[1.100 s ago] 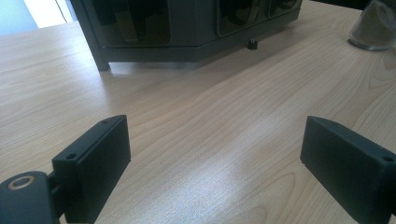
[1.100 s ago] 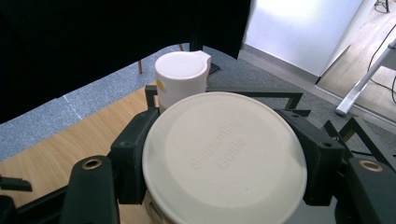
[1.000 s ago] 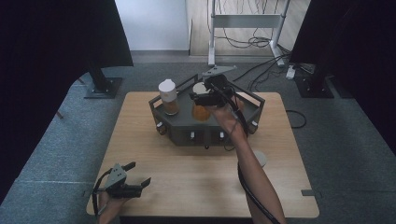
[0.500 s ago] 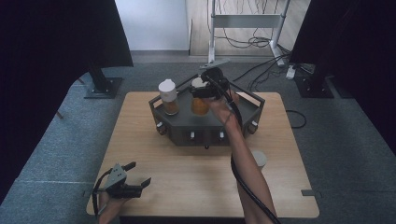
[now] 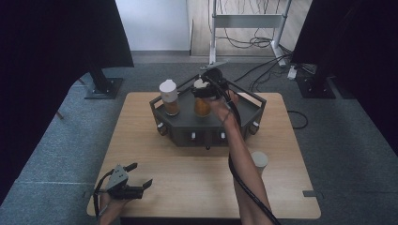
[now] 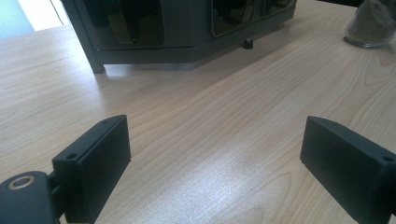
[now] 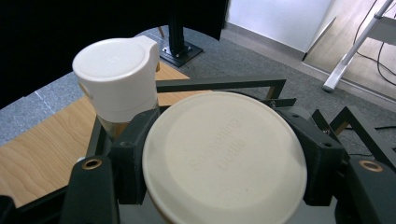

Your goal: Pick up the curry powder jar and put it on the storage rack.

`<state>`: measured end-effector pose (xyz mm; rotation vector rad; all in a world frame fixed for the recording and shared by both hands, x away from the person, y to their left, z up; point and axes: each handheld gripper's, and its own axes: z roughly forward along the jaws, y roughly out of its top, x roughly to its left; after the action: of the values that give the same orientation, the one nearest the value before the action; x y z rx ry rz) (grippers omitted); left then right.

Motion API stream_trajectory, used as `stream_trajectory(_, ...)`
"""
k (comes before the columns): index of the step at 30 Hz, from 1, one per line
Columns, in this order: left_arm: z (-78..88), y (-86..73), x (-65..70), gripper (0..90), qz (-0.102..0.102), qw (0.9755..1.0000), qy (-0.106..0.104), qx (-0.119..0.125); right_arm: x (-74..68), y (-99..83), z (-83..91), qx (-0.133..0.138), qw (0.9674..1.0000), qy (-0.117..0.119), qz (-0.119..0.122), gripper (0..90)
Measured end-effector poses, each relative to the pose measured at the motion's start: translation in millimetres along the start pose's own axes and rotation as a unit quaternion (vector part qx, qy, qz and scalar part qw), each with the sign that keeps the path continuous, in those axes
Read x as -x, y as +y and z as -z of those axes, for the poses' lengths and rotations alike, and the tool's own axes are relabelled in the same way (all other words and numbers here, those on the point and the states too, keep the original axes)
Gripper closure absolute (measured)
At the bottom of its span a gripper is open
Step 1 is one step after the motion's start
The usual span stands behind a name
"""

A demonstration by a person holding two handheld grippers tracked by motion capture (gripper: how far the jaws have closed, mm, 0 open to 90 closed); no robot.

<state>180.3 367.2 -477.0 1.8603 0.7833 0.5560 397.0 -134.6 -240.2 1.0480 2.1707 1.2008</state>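
- My right gripper (image 5: 202,89) is out over the dark rack (image 5: 253,110) at the far side of the table (image 5: 187,187), and its jaws are clamped on either side of a jar (image 5: 202,104) with orange contents.
- In the right gripper view the jar's cream lid (image 7: 224,156) sits squarely between my two black jaws, with both pads pressed against its rim.
- From the high view, the jar stands upright inside the rack, near its middle, and I cannot tell whether its base rests on the rack floor or hangs just above it.
- A second jar (image 5: 169,98), with a white cap and brownish contents, stands upright in the rack just to the left of the one I hold; in the right gripper view its cap (image 7: 116,70) is close beside my jaw, and I cannot tell whether they touch.
- My left gripper (image 5: 124,183) sits low over the near left corner of the table, well apart from the rack, its jaws spread wide with only bare wood between them.
- In the left gripper view the rack's front (image 6: 187,28) faces me across the table.
- A third white-lidded jar (image 5: 259,161) stands on the table near the right edge, beside my right forearm.
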Motion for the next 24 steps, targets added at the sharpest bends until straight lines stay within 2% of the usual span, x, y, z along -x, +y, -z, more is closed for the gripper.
stream_trajectory(24,0.8,0.0,0.1,8.3,-0.001,1.0,0.0,0.001,3.4,-4.2,-18.8,-0.022,0.9997,-0.006,-0.008,33.2)
